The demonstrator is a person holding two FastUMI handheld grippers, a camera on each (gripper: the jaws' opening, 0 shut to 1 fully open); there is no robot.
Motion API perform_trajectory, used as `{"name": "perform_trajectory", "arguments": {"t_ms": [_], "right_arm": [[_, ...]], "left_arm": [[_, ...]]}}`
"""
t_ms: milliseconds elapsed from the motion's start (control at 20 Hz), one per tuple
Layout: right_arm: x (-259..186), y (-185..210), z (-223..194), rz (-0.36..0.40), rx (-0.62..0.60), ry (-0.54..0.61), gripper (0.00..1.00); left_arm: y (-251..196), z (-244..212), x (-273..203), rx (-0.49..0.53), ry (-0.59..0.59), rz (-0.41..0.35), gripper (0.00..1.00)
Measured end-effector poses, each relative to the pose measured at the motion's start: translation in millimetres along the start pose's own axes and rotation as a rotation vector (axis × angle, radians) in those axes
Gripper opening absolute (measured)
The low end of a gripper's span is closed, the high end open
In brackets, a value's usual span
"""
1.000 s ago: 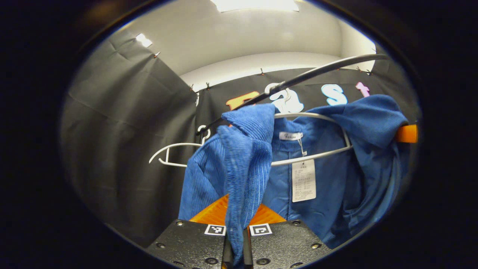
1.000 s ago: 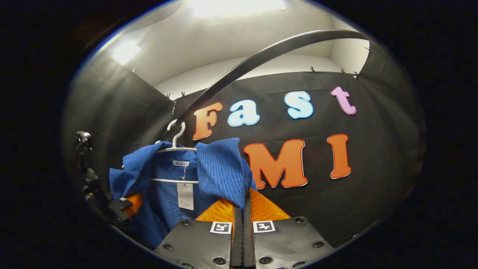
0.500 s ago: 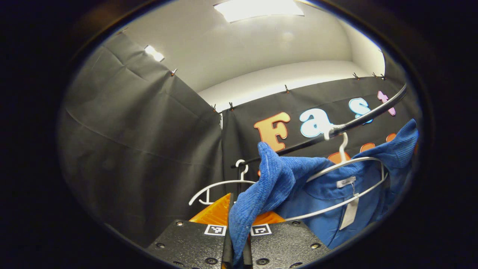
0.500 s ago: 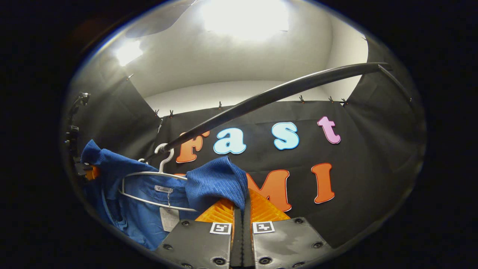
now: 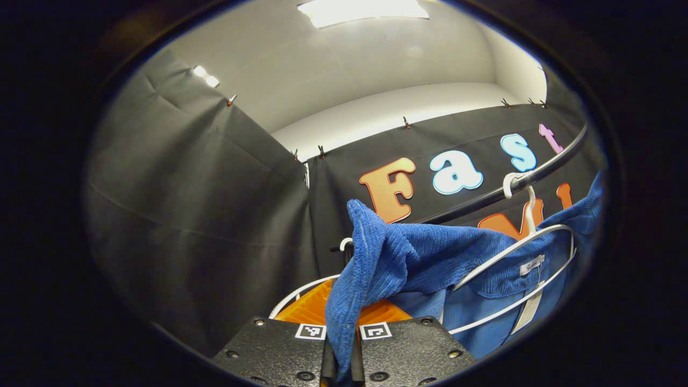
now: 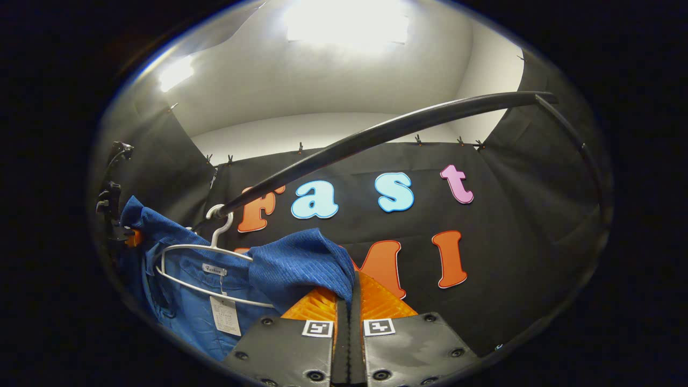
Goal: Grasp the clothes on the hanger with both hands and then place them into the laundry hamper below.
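Black cloth booth, dark rail point(image 6: 376, 137) overhead. Both grippers, left point(image 5: 339, 344) and right point(image 6: 348, 301), are clamped on the blue corduroy shirt point(image 5: 408, 258), its collar snagging the white wire hanger point(image 6: 207, 252) if yanked sideways.

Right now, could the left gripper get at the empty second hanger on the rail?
Probably not: the left gripper is shut on the blue garment, whose bunched fabric hangs across the empty white hanger just beyond it. It would have to let go first.

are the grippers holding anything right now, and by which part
Both hold the blue garment. The left gripper and the right gripper each pinch a fold of its upper edge, one each side of the white hanger.
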State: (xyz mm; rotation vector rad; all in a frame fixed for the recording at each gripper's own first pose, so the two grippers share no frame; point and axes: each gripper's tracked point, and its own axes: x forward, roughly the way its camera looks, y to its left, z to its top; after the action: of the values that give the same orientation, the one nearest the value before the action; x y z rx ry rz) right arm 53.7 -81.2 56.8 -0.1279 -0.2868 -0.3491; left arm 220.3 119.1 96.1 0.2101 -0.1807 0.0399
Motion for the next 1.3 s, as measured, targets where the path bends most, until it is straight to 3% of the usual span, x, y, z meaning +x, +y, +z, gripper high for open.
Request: {"name": "perform_trajectory", "arguments": {"t_ms": [300,400,500,700,1000,1300], "right_arm": [[7.0,-8.6,-3.6,-0.035,-0.001,0.003,0.07],[7.4,-11.6,-4.0,-0.043,0.005,0.007,0.07],[9.3,-12.2,-2.6,-0.048,0.009,0.006,0.07],[10.5,-5.2,0.3,-0.044,0.006,0.004,0.07],[11.3,-2.5,7.6,-0.054,-0.023,-0.003,0.07],[10.7,1.0,13.0,-0.046,-0.036,-0.006,0.07]], "left_arm": [[15.8,-38.6,35.8,-0.144,0.062,-0.030,0.09],[19.1,-53.3,45.5,-0.147,0.077,-0.056,0.10],[13.8,-81.4,58.4,-0.145,0.119,-0.088,0.10],[-6.3,-137.4,60.0,-0.279,0.217,-0.111,0.09],[-29.0,-189.1,56.9,-0.299,0.298,-0.123,0.09],[-39.4,-206.5,75.9,-0.324,0.313,-0.134,0.08]]}}
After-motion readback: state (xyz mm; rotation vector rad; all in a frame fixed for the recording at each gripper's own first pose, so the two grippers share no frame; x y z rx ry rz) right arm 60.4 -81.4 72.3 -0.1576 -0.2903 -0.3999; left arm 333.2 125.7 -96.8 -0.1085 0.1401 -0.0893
